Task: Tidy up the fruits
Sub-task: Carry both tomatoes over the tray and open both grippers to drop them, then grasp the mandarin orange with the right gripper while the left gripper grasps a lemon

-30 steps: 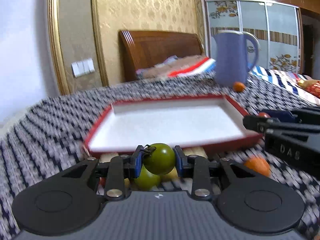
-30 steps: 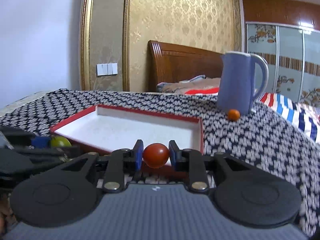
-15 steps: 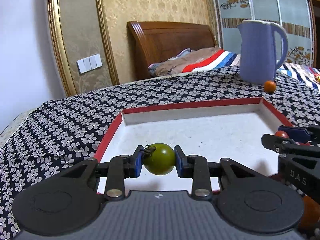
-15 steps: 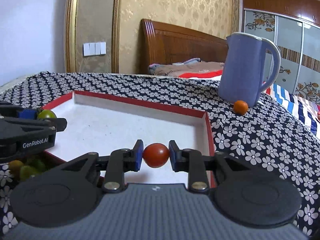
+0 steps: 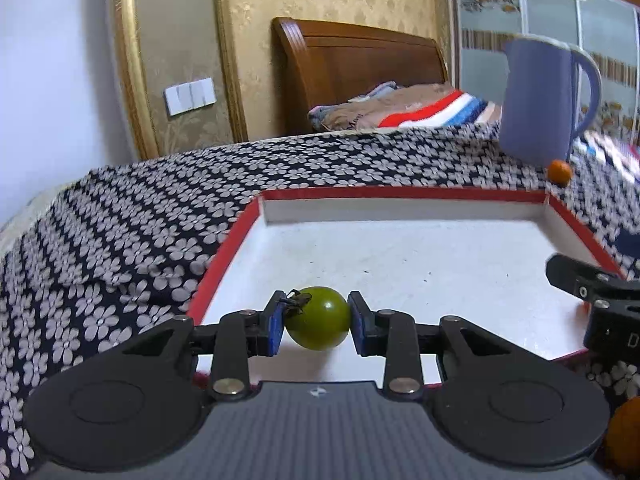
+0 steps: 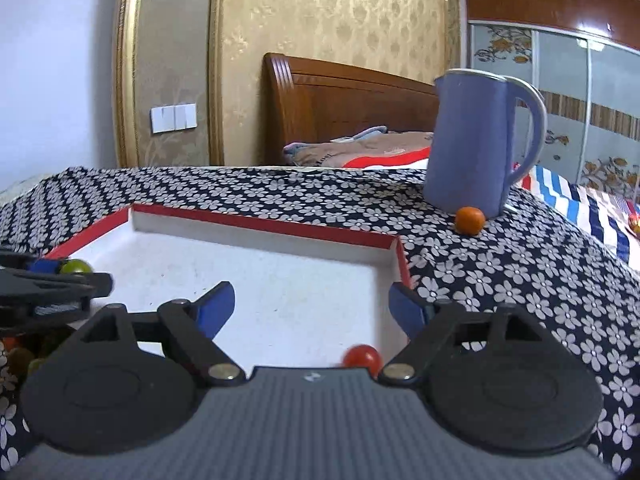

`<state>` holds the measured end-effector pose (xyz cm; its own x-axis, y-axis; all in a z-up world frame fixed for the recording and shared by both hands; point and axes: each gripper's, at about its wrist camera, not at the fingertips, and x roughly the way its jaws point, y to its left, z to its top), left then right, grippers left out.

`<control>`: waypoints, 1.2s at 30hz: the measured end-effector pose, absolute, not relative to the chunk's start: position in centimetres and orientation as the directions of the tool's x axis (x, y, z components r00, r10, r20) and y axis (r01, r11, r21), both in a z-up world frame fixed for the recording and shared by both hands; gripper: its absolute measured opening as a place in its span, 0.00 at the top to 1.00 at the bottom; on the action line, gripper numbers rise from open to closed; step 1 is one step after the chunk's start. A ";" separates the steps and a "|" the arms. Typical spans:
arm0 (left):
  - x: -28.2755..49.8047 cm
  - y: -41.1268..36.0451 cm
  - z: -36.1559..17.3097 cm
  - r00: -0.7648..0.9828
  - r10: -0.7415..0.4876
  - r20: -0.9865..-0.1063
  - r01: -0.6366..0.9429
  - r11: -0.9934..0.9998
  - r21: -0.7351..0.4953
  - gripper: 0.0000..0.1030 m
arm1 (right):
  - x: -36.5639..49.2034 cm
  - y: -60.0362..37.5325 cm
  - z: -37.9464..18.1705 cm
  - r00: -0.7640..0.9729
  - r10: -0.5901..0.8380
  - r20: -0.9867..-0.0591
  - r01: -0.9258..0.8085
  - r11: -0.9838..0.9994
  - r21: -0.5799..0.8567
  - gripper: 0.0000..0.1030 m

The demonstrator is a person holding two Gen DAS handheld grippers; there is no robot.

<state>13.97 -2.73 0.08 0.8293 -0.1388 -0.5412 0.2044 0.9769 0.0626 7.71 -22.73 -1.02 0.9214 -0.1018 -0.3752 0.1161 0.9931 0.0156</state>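
Over red tray (image 5: 224, 256): left tongs (image 5: 316, 323) clamping green tomato (image 5: 318, 323); right tongs (image 6: 310, 304) opening, perhaps lettered "D".

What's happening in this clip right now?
A person is sorting small fruits into a red-rimmed tray on a flowered cloth with two handheld grippers. The left gripper is clamped on a green tomato over the tray's near edge. The right gripper is opening with nothing between its pads; a red tomato lies in the tray just below it. An orange fruit sits by the blue jug.
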 end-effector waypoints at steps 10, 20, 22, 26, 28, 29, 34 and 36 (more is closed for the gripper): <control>11.1 1.2 0.7 0.857 -0.168 -0.488 0.192 0.981 -0.001 0.69 | 5.2 -24.0 -0.5 0.927 -0.075 -0.368 0.115 0.989 0.089 0.19; 10.4 1.8 1.5 0.891 -0.223 -0.395 0.220 0.974 -0.054 0.25 | 0.7 -26.2 -0.5 0.931 -0.063 -0.359 0.133 0.976 0.174 0.19; 11.3 0.8 1.3 0.898 -0.158 -0.412 0.184 0.983 0.023 0.25 | 0.3 -26.4 -0.8 0.930 -0.066 -0.361 0.141 0.972 0.187 0.19; 10.7 1.6 1.5 0.897 -0.179 -0.403 0.189 0.982 -0.015 0.25 | -0.2 -26.4 -1.2 0.926 -0.053 -0.373 0.135 0.971 0.197 0.19; 10.2 2.2 1.7 0.900 -0.188 -0.393 0.190 0.981 -0.033 0.25 | -0.4 -26.2 -1.1 0.928 -0.048 -0.371 0.124 0.975 0.184 0.19; 10.0 2.4 1.7 0.900 -0.190 -0.392 0.192 0.981 -0.036 0.25 | -0.5 -26.0 -1.1 0.927 -0.045 -0.373 0.117 0.978 0.173 0.19; 8.2 3.9 1.3 0.893 -0.218 -0.394 0.220 0.975 -0.041 0.25 | -2.3 -25.9 -1.0 0.926 -0.018 -0.377 0.078 0.986 0.146 0.20; 7.6 4.4 1.2 0.893 -0.220 -0.392 0.219 0.974 -0.048 0.25 | -3.0 -25.6 -1.2 0.921 0.001 -0.389 0.053 0.990 0.128 0.28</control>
